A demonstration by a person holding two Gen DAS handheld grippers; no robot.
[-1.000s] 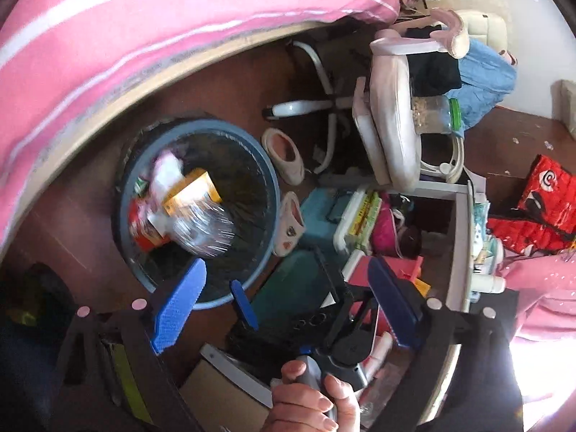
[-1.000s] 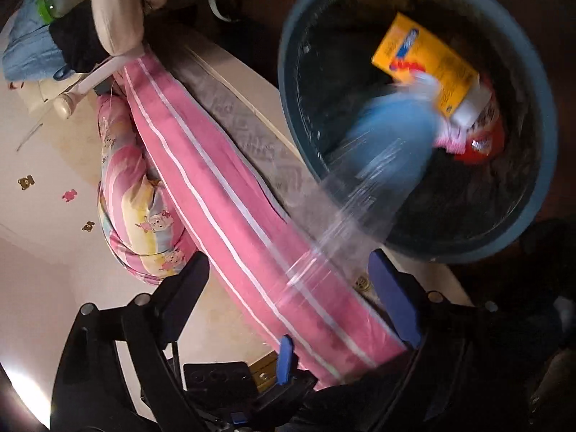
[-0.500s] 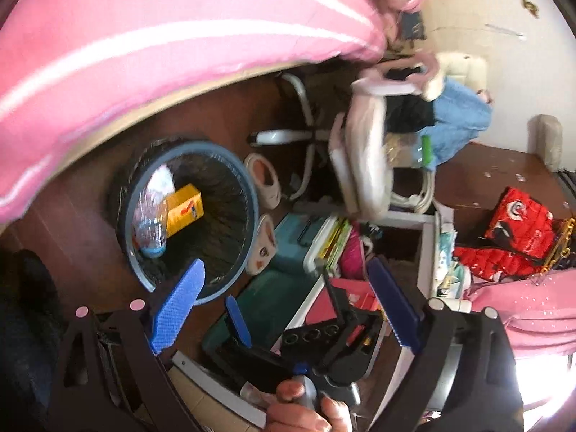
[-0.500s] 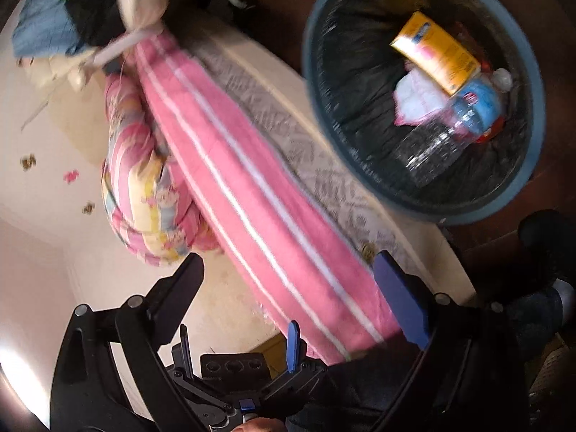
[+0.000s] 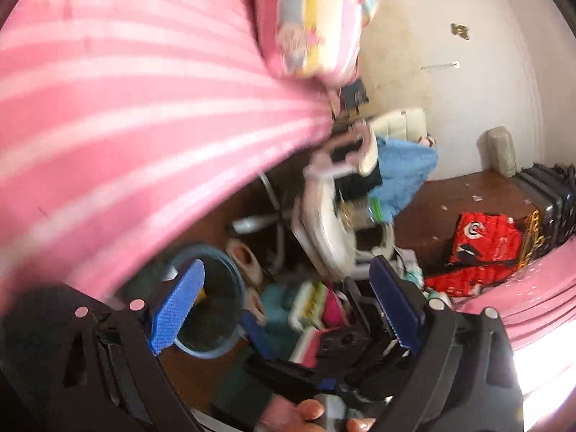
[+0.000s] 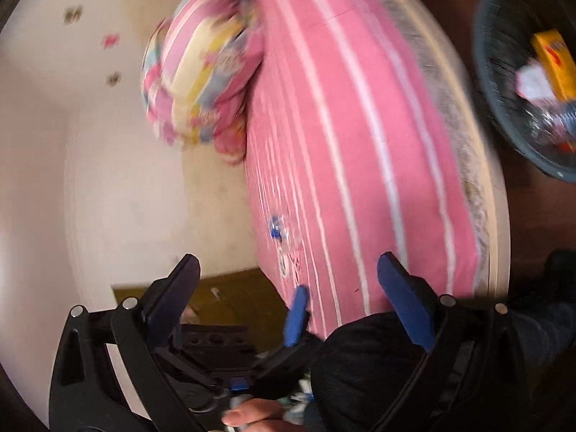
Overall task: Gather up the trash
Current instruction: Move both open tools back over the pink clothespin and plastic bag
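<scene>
The blue round trash bin [image 5: 216, 309] stands on the dark floor beside the bed; in the right wrist view the bin [image 6: 504, 108] sits at the far right and holds a yellow box [image 6: 554, 61], white paper and a clear bottle. My left gripper [image 5: 284, 309] is open and empty, above the floor clutter. My right gripper [image 6: 291, 298] is open and empty, facing the pink striped bed [image 6: 352, 144]. A small clear wrapper with a blue spot [image 6: 279, 232] lies on the bed ahead of the right gripper. Both views are blurred.
A pink and white chair [image 5: 324, 230] with blue cloth stands by the bin. Slippers [image 5: 248, 259], boxes and books lie on the floor. A red bag [image 5: 482, 248] and a dark suitcase [image 5: 547, 198] are at the right. A patterned pillow [image 6: 201, 68] lies on the bed.
Both grippers have swung up and away from the bin toward the bed. The clear bottle dropped from the right gripper into the bin a second ago.
</scene>
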